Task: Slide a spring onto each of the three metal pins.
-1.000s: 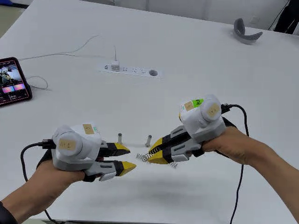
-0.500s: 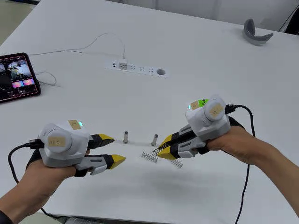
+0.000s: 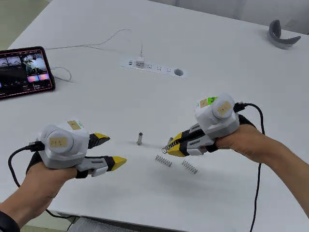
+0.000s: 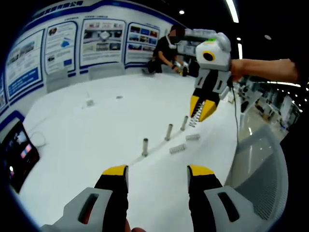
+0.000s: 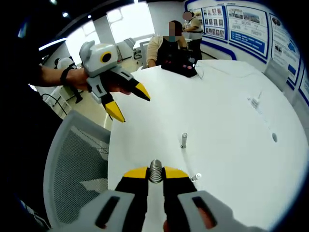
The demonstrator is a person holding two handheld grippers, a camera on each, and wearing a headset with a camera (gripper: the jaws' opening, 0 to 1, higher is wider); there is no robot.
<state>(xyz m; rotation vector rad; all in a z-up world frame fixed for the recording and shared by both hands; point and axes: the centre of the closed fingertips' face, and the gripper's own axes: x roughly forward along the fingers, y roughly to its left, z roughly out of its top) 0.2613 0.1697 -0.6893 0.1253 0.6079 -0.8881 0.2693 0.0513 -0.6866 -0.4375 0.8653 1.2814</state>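
My right gripper (image 3: 173,148) (image 5: 154,174) is shut on a small steel spring (image 3: 167,149) (image 5: 155,170) that sticks out past its yellow tips. It hovers just above the table beside a metal pin (image 3: 170,141) (image 5: 195,177). Another upright pin (image 3: 140,138) (image 5: 184,140) stands to its left. The left gripper view shows three pins in a row (image 4: 145,146) (image 4: 169,131) (image 4: 184,123). Two loose springs (image 3: 163,161) (image 3: 189,166) (image 4: 177,149) lie on the table near them. My left gripper (image 3: 111,149) (image 4: 157,171) is open with nothing between its jaws, left of the pins.
A white power strip (image 3: 154,68) with a plugged-in charger lies farther back. A tablet (image 3: 24,71) with its screen lit sits at the left edge. A grey curved object (image 3: 281,35) rests at the far right. A mesh chair (image 5: 82,164) stands below the table edge.
My right gripper has carried the spring up from the table and closer to the pin. My left gripper has drawn back to the left, away from the pins. The head camera shifted.
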